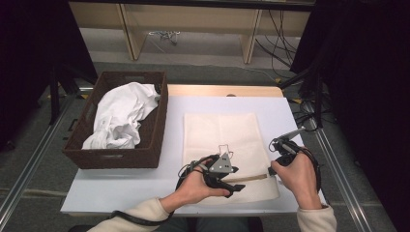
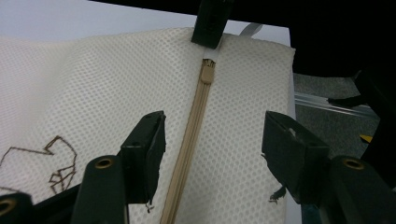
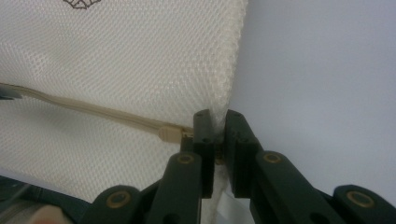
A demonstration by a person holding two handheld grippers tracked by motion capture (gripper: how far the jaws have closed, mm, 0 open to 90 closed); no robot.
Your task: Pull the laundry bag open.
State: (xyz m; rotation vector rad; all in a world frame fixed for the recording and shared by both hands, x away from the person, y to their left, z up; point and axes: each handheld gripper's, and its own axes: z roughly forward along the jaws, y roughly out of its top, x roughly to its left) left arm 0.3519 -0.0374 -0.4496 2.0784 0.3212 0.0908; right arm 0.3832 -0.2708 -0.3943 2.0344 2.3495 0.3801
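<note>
A cream mesh bag (image 1: 220, 130) lies flat on the white table (image 1: 121, 186), with a beige zipper (image 1: 254, 177) running across its near end. My left gripper (image 1: 238, 181) hovers over that zipper (image 2: 194, 121) with its jaws open, one on each side, and neither pad touches the mesh. The zipper slider (image 2: 207, 72) sits at the far end of the track. Just past the slider (image 3: 170, 134), my right gripper (image 3: 217, 135) is shut on the bag's edge (image 3: 229, 88). In the high view the right gripper (image 1: 272, 169) sits at the bag's right edge.
A dark wicker basket (image 1: 121, 157) stands on the table's left side with crumpled white cloth (image 1: 123, 116) inside. A brown stitched logo (image 1: 223, 147) marks the bag. Beyond the table's right edge are metal rails (image 1: 333, 159) and cables.
</note>
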